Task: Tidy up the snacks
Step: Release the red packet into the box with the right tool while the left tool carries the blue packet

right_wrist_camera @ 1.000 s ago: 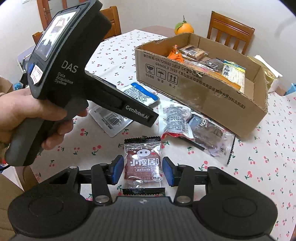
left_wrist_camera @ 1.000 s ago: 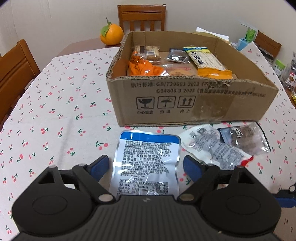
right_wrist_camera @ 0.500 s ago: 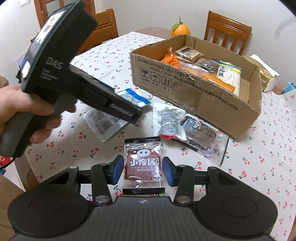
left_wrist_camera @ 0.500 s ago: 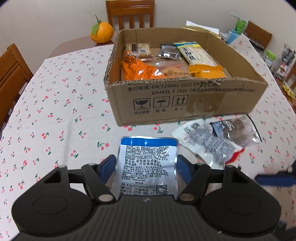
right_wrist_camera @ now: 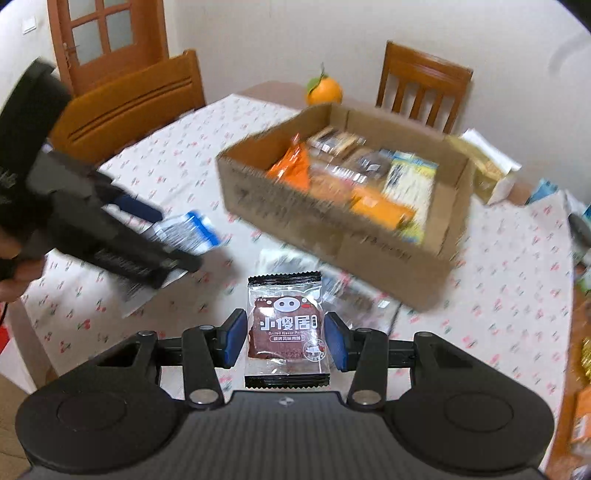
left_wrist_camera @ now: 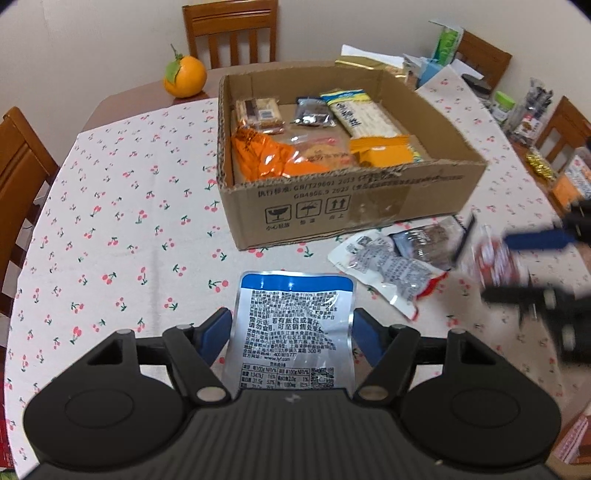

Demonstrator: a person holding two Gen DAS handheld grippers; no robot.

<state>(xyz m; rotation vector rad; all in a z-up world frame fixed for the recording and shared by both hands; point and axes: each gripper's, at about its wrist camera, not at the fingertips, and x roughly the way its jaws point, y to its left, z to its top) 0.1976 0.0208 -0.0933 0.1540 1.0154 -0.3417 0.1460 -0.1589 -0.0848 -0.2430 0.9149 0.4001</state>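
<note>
Landmark: the cardboard box (left_wrist_camera: 354, 206). It stood on the table (left_wrist_camera: 122, 206), which wore a cherry-print cloth, and it already held several snacks: an orange pack (left_wrist_camera: 266, 155) against its near wall, a long pale pack (left_wrist_camera: 364, 116) towards its far right side.

An orange fruit (left_wrist_camera: 184, 75) sat on bare wood beyond the box's far left corner. A chair (left_wrist_camera: 231, 29) stood behind the box.

Your left gripper (left_wrist_camera: 291, 334) was in front of the box's near wall, clear of the cloth. Its blue pads pressed both edges of the silver pouch (left_wrist_camera: 295, 328), blue band pointing at the box.

Two loose packets lay on the cloth just off the box's near right corner: a white wrapper (left_wrist_camera: 391, 269) with a red tip, and a clear dark packet (left_wrist_camera: 428, 243) partly over it.

Your right gripper (right_wrist_camera: 286, 341) hovered short of the box's near corner, above the cloth. Its pads sat against the sides of the pork snack packet (right_wrist_camera: 286, 326), pig face upright. In the left wrist view that hand was only a blur right of the loose packets.
</note>
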